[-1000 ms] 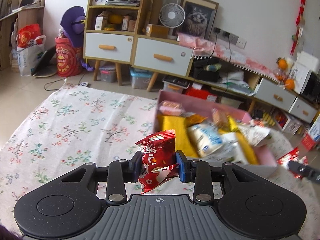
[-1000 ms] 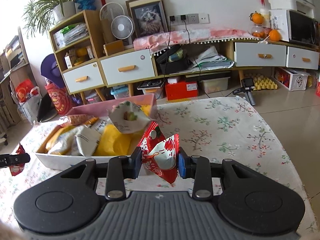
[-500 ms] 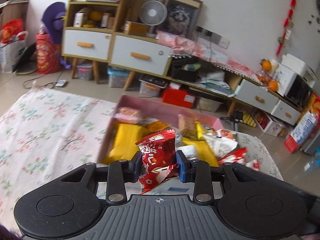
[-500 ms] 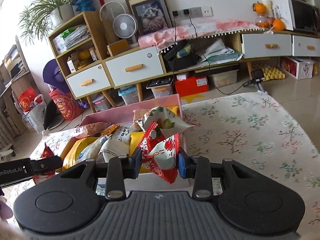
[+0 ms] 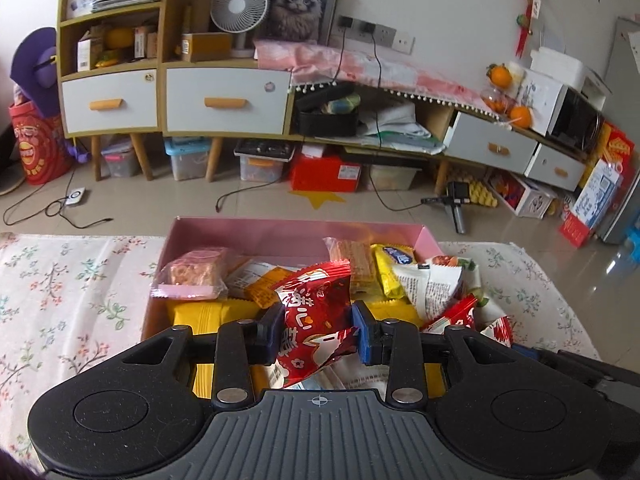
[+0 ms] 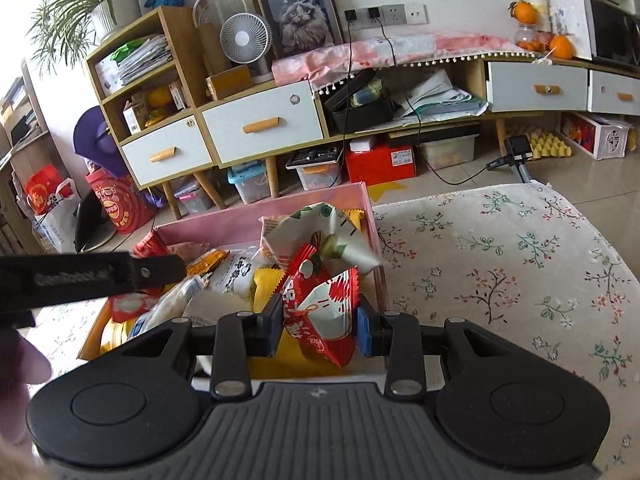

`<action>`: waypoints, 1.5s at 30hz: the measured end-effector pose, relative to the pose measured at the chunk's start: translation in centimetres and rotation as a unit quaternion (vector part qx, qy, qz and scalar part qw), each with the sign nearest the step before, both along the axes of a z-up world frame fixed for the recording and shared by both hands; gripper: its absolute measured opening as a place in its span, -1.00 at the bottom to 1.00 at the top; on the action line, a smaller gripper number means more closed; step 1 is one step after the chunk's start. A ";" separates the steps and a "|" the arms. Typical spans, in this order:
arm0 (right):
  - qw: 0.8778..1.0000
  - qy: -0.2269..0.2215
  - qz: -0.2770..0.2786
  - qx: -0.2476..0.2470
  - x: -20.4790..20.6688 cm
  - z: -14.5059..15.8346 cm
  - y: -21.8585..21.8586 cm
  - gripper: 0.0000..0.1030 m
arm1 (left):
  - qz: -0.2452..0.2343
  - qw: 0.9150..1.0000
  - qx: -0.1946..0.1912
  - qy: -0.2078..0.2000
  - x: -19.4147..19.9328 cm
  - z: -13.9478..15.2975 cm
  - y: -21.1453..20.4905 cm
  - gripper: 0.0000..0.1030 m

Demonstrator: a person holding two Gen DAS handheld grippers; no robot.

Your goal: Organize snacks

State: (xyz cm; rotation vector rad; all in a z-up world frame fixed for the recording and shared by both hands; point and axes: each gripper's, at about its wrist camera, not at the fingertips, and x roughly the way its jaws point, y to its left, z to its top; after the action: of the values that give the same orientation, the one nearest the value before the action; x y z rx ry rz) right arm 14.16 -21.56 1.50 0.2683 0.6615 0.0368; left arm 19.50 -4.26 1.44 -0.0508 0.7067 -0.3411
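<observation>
Left wrist view: left gripper fingers clamped on a red snack packet, poised above the pink box at twelve o'clock, presumably for dropping in. Right gripper likewise pinches another red packet over it.

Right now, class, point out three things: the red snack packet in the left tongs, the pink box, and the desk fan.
Red snack packet [image 5: 314,320], left wrist view, middle of its printed face.
Pink box [image 5: 256,236], left wrist view, inner far wall.
Desk fan [image 5: 239,5], left wrist view, centre of its grille.
</observation>
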 end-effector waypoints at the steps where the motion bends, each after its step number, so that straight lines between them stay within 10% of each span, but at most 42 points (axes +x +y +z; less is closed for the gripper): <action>1: 1.000 -0.001 0.002 0.001 0.1 0.0 0.1 -0.37 | -0.001 1.000 0.000 0.001 0.2 -0.1 -0.1 -0.36; 9: 1.000 -0.007 0.025 0.011 0.4 0.0 0.7 -0.33 | -0.004 1.000 -0.007 0.005 1.2 -0.3 -0.6 -0.33; 14: 0.999 -0.014 0.027 0.018 0.0 0.5 0.5 0.09 | -0.002 1.000 -0.025 0.003 1.0 0.0 -0.4 -0.27; 45: 0.999 0.007 0.004 -0.040 -6.7 3.3 -0.3 0.91 | 0.027 0.999 0.037 0.027 -12.4 1.3 3.8 0.87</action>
State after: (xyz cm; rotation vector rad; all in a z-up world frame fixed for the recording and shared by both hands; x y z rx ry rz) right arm 7.47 -21.88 4.78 0.1890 0.6771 0.0167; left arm 7.06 -0.49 2.76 -0.0083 0.7697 -0.2617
